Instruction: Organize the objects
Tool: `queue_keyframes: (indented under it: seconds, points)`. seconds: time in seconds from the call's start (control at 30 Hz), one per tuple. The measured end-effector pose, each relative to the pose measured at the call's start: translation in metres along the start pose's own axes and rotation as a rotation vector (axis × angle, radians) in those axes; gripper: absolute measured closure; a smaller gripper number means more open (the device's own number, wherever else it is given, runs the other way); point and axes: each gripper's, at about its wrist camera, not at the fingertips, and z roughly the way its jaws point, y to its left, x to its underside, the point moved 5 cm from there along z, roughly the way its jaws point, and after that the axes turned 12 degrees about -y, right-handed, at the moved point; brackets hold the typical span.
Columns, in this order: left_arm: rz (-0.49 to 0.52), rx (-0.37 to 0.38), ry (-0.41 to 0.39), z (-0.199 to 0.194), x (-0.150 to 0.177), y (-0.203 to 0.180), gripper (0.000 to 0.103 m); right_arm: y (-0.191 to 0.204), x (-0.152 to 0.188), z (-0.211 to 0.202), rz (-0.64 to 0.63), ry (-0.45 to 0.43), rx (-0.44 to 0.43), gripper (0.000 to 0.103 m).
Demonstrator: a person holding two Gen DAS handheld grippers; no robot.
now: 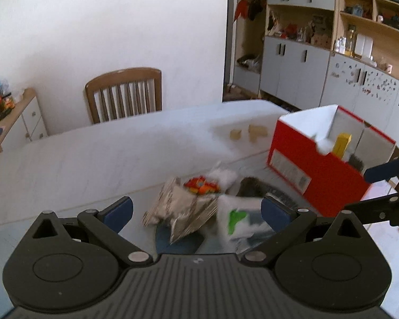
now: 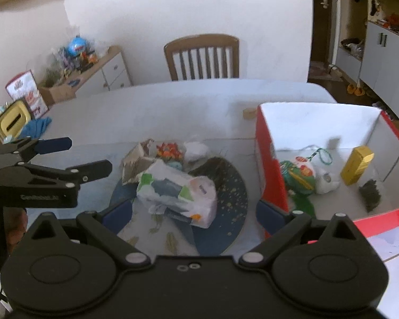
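A red box with a white inside point(image 2: 268, 159) stands on the table at the right; it also shows in the left wrist view point(image 1: 319, 175). Inside lie a yellow carton point(image 2: 356, 167), a colourful pouch point(image 2: 300, 178), a white item and a dark clump. A pile sits on a dark blue round mat point(image 2: 231, 199): a white tissue pack point(image 2: 178, 194), a silver packet point(image 1: 178, 212), an orange toy point(image 1: 202, 184). My left gripper point(image 1: 196, 211) is open above the pile. My right gripper point(image 2: 194, 214) is open over the tissue pack. Each gripper shows in the other's view, open.
A wooden chair point(image 2: 202, 57) stands behind the white table point(image 1: 93, 154). Small wooden blocks point(image 1: 252, 133) lie on the table beyond the box. A low cabinet with clutter point(image 2: 87, 61) is at the left, grey cupboards and shelves point(image 1: 306, 61) at the right.
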Motion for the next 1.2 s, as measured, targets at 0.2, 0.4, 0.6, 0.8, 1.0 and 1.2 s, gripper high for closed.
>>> queue_keyframes:
  seconds: [0.2, 0.4, 0.6, 0.8, 1.0, 1.2]
  points:
    - [0.004, 0.010, 0.032, 0.021, 0.015, 0.017, 0.000, 0.012, 0.005, 0.021, -0.083, 0.040, -0.013, 0.006]
    - [-0.024, 0.012, 0.097, 0.055, 0.026, 0.033, 0.000, 0.018, 0.009, 0.047, -0.173, 0.085, -0.018, 0.011]
    - [-0.034, 0.043, 0.127, 0.080, 0.024, 0.042, 0.000, 0.024, 0.012, 0.066, -0.236, 0.108, -0.048, 0.013]
    - [-0.050, 0.092, 0.177, 0.105, 0.027, 0.047, 0.000, 0.035, 0.011, 0.089, -0.359, 0.135, -0.079, 0.013]
    - [-0.063, 0.145, 0.225, 0.122, 0.034, 0.045, 0.000, 0.041, 0.016, 0.107, -0.418, 0.165, -0.123, 0.015]
    - [-0.071, 0.153, 0.232, 0.127, 0.040, 0.050, 0.001, 0.042, 0.022, 0.115, -0.421, 0.181, -0.125, 0.024]
